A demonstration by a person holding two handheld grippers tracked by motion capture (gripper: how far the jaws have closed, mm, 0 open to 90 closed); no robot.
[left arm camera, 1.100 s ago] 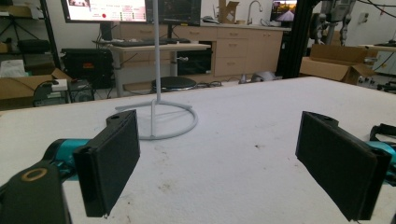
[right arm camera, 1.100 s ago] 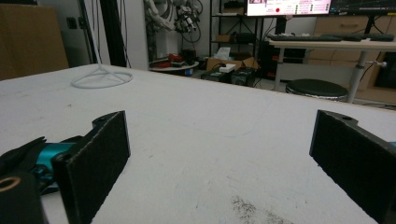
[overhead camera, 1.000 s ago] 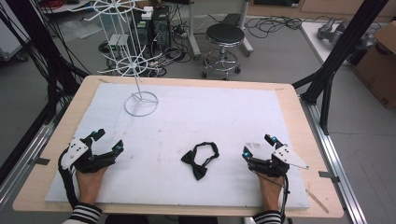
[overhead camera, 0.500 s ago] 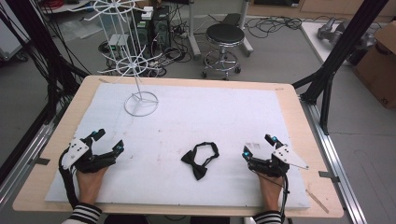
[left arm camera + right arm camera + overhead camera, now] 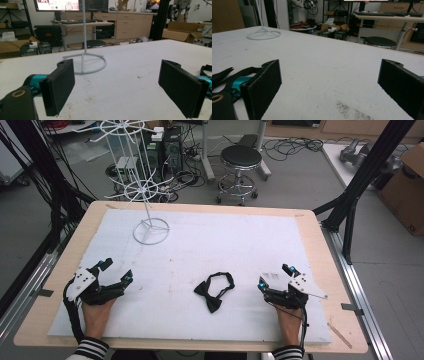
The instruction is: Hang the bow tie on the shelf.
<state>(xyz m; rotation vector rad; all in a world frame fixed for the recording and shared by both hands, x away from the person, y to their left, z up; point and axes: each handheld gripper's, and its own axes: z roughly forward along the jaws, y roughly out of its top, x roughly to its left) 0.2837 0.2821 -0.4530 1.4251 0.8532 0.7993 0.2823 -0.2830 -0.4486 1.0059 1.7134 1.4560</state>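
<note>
A black bow tie (image 5: 214, 291) with its neck strap lies on the white mat (image 5: 225, 245) near the front middle of the table. My left gripper (image 5: 116, 271) rests at the front left, jaws wide open, nothing between them. My right gripper (image 5: 276, 276) rests at the front right, also wide open and empty, a short way right of the bow tie. In the right gripper view the bow tie's strap (image 5: 227, 75) shows behind the left jaw. In the left gripper view a bit of the bow tie (image 5: 206, 70) peeks past the right jaw.
A white wire rack (image 5: 145, 185) stands on a ring base (image 5: 151, 231) at the mat's back left; its base (image 5: 86, 63) shows ahead in the left gripper view and far left (image 5: 263, 34) in the right gripper view. A stool (image 5: 241, 157) stands beyond the table.
</note>
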